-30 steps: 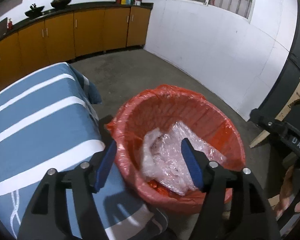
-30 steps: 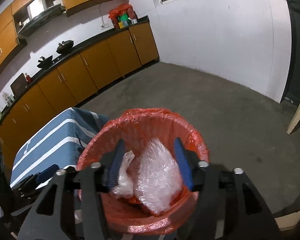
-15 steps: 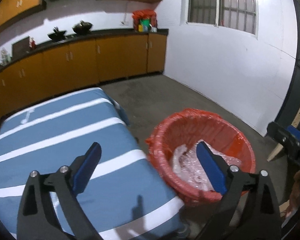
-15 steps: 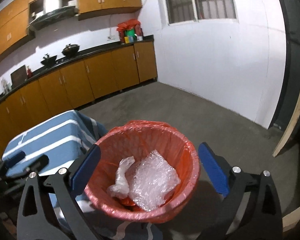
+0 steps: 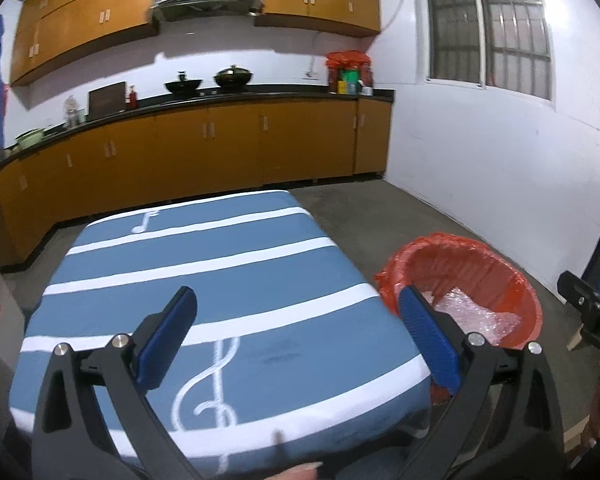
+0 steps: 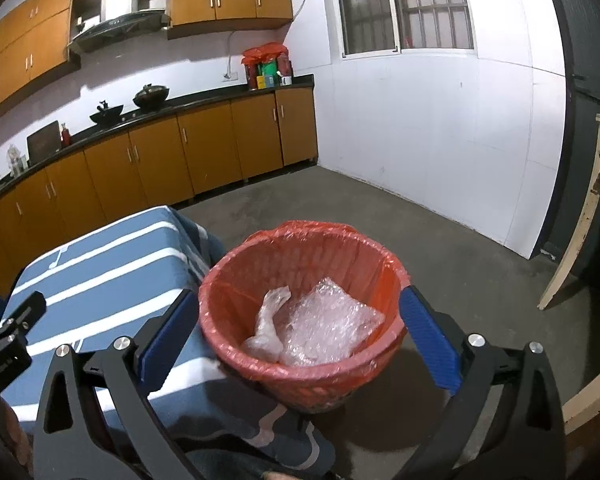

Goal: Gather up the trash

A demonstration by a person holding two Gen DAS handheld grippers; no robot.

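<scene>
A red bin with a red liner (image 6: 364, 258) stands on the floor at the right end of the table; it also shows in the left wrist view (image 5: 512, 280). Clear bubble wrap (image 6: 328, 328) and a crumpled clear plastic bag (image 6: 270, 320) lie inside it. My right gripper (image 6: 300, 334) is open and empty, held above and in front of the bin. My left gripper (image 5: 298, 340) is open and empty above the table's blue cloth with white stripes (image 5: 220, 280). The bubble wrap shows in the left wrist view (image 5: 472, 312).
Wooden cabinets (image 5: 220, 148) with a black counter line the far wall. A white wall (image 6: 440, 140) stands right of the bin. A pale wooden frame (image 6: 580, 216) leans at the far right. The floor (image 6: 460, 264) is bare concrete.
Both grippers have pulled back and up from the bin and opened wider. The left one has swung left over the table. The plastic now lies loose in the bin.
</scene>
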